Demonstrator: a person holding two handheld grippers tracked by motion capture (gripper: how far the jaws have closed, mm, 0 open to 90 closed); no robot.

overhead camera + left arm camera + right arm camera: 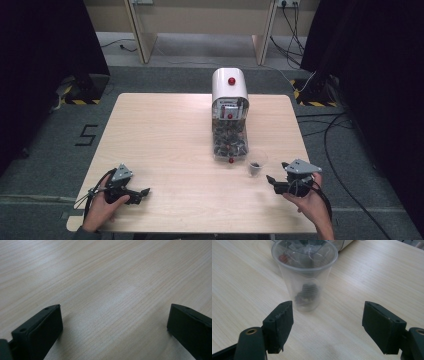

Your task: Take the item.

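Clear plastic cup, dark pieces inside, upright near dispenser; right gripper jaws apart, facing cup; left gripper jaws apart over table.

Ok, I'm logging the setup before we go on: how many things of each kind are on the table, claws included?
Dispenser, white top, clear bin of dark pieces: 1
Clear plastic cup, a few dark pieces inside: 1
Claws, both open: 2, the left claw and the right claw
Total: 4

Cup on table, just right of dispenser, dark pieces inside cup
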